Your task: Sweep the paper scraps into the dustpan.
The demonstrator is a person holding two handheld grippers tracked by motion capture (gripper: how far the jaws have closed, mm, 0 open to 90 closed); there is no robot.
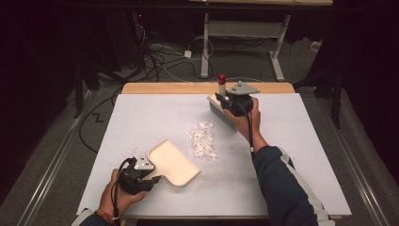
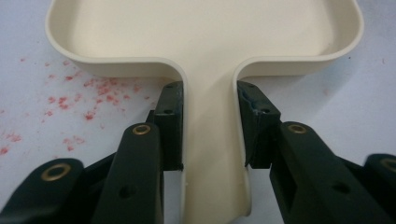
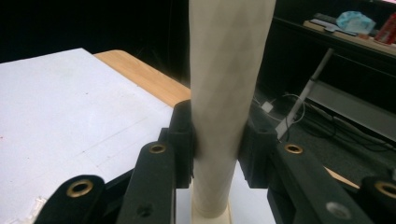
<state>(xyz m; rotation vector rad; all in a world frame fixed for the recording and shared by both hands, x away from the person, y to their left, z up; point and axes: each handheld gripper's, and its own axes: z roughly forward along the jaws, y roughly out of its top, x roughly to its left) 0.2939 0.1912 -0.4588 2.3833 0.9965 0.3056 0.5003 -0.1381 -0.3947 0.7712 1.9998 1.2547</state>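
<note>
While clamped by the left tool [image 2: 212,128], dustpan [image 1: 172,162] mouth toward scraps [image 1: 202,140]; right tool [image 3: 217,140] around upright brush handle [image 3: 226,93].

Bright tabletop, dark surroundings, soft focus

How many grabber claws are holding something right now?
2. The left gripper near the table's front left is clamped on the cream dustpan handle. The right gripper near the far edge is clamped on the brush handle.
</note>
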